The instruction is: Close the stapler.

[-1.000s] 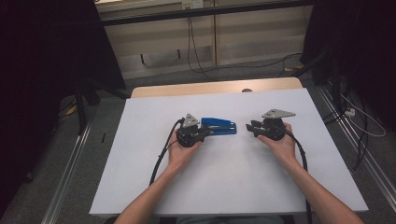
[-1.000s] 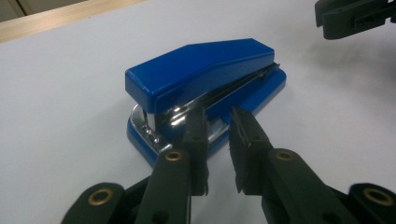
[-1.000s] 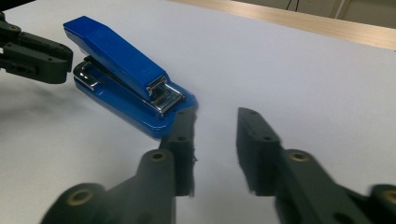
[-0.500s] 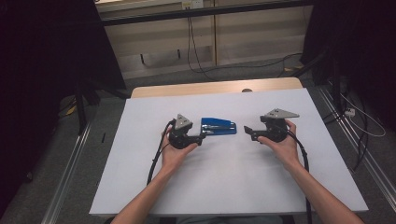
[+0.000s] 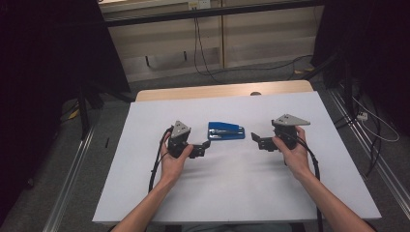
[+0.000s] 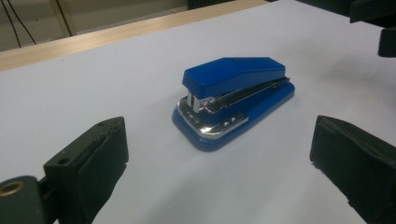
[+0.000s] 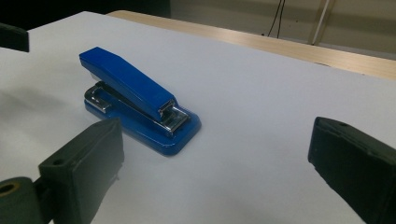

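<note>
Blue plastic-and-chrome stapler (image 5: 226, 131): released, lying free. Left gripper (image 5: 205, 146), right gripper (image 5: 255, 138): jaws just opened wide, flanking stapler, nothing held; left backed off. Regrasp next, prob.

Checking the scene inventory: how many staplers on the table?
1. The blue stapler lies mid-table on the white sheet, between the open left gripper and right gripper. Nothing seems hidden.

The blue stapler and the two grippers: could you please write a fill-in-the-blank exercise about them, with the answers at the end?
1. The stapler on the white table cover has the colour ____.
2. The stapler lies ____ the left gripper and the right gripper.
3. The jaws of both grippers stand ____, having just been opening, and nothing is between them.
4. The stapler's arm is ____, down on its base.

Missing words: blue; between; open; closed
</note>
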{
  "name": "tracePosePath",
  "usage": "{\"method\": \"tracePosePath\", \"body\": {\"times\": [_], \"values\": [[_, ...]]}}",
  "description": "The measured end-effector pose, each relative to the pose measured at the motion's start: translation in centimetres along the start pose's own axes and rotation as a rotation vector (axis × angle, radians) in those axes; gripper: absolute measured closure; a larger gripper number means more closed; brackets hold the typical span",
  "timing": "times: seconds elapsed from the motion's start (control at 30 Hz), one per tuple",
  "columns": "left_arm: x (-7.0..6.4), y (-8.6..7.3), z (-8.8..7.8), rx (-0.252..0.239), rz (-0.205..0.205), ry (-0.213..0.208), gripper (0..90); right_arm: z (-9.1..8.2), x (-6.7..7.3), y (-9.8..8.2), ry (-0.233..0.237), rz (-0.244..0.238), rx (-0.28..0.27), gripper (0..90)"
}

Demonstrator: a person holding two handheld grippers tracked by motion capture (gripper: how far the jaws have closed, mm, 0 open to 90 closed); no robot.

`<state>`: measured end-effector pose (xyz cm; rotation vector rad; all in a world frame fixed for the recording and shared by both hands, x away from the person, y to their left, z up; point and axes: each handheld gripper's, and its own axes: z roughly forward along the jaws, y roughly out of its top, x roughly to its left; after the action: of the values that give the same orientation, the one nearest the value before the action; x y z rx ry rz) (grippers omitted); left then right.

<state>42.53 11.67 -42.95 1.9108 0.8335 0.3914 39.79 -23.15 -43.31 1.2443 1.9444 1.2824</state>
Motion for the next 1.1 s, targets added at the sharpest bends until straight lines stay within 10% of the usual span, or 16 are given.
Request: {"method": "tracePosePath", "body": {"times": [1.1], "values": [[1.4,-2.6,-8.2,-0.038,-0.002,0.153,4.4,-3.7,1.1,-0.9,-0.069,-0.005,-0.043,4.1]]}}
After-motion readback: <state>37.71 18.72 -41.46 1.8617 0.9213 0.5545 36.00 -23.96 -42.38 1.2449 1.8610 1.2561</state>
